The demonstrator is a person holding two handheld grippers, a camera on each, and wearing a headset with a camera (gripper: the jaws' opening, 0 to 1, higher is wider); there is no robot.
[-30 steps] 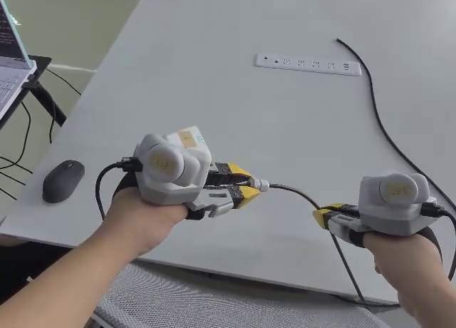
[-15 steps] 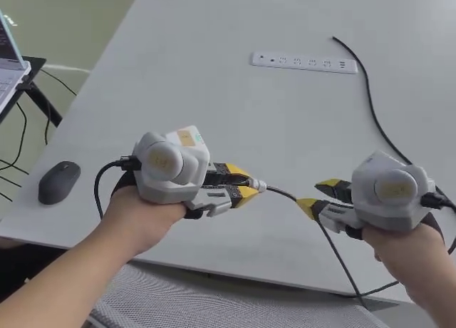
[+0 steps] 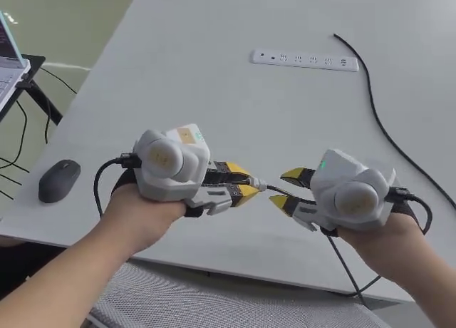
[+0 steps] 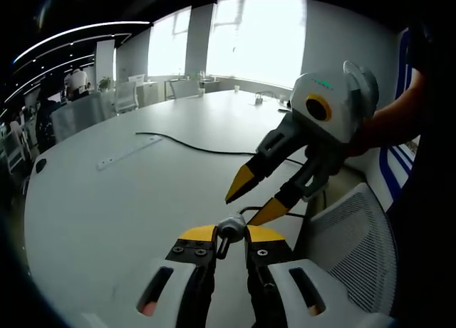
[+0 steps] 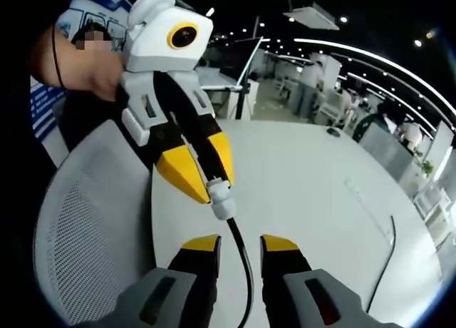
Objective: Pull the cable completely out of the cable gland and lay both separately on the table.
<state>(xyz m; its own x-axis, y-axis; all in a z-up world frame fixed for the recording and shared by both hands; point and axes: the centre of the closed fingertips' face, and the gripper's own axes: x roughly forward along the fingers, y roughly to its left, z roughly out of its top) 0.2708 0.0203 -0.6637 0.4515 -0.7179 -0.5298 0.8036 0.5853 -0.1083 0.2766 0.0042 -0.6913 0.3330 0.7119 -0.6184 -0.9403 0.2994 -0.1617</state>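
My left gripper (image 3: pixel 249 183) is shut on a small grey cable gland (image 3: pixel 258 186), held just above the table's near edge. A black cable (image 3: pixel 274 192) leaves the gland and runs right. My right gripper (image 3: pixel 283 188) stands open with the cable passing between its yellow-tipped jaws, close to the gland. In the left gripper view the gland (image 4: pixel 231 225) sits between that gripper's own jaws (image 4: pixel 231 233), and the right gripper (image 4: pixel 242 207) comes in open from the right. The right gripper view shows the cable (image 5: pixel 246 271) in the gap between its jaws (image 5: pixel 240 242), below the gland (image 5: pixel 222 203).
A white power strip (image 3: pixel 304 60) lies far back on the grey table (image 3: pixel 185 78). Another black cable (image 3: pixel 377 114) crosses the right side. A dark mouse (image 3: pixel 59 180) rests at the left edge. Below the table edge is a mesh chair (image 3: pixel 164 299).
My right gripper has opened and moved left along the cable, close to the gland. The left gripper has stayed put, still shut on the gland.
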